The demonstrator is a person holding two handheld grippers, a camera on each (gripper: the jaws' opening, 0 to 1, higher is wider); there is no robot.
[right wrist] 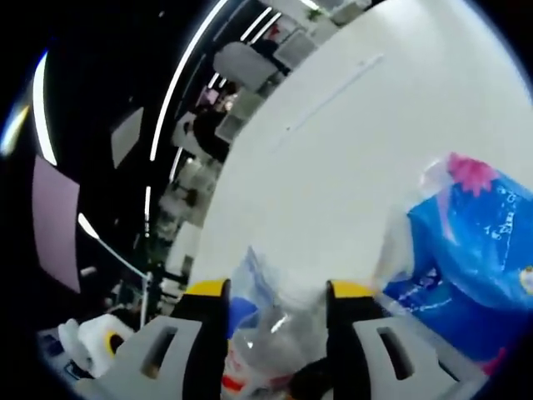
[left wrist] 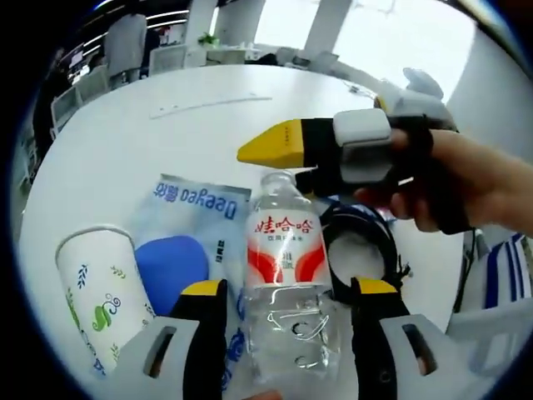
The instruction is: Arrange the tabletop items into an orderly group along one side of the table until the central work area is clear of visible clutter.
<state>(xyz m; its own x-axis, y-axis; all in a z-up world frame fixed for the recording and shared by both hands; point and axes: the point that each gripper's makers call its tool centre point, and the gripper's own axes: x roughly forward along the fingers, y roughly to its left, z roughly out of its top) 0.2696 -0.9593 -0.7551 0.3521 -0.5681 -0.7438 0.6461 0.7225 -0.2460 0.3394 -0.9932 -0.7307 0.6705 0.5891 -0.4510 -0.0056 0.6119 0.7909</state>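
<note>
The white table (left wrist: 125, 142) spreads wide under both views, with a thin pale strip (left wrist: 208, 105) lying far out on it. In the left gripper view a blue-and-white tissue pack (left wrist: 196, 208) lies flat on the table, and a round blue thing (left wrist: 171, 262) rests on it beside a white paper cup (left wrist: 100, 292) printed with green leaves. A clear water bottle (left wrist: 283, 275) with a red-and-white label stands upright just in front of the pack, and the left gripper (left wrist: 285, 296) has its yellow-tipped jaws pressed to the bottle's two sides. Behind the bottle sits a coil of black cable (left wrist: 375, 242). The right gripper (left wrist: 275, 148), held in a hand (left wrist: 466, 187), hovers just above the bottle's cap. The right gripper view looks down past its own spread jaws onto the bottle top, blurred and close, and adds a blue plastic package (right wrist: 475, 242) with a pink flower, just beside the bottle.
</note>
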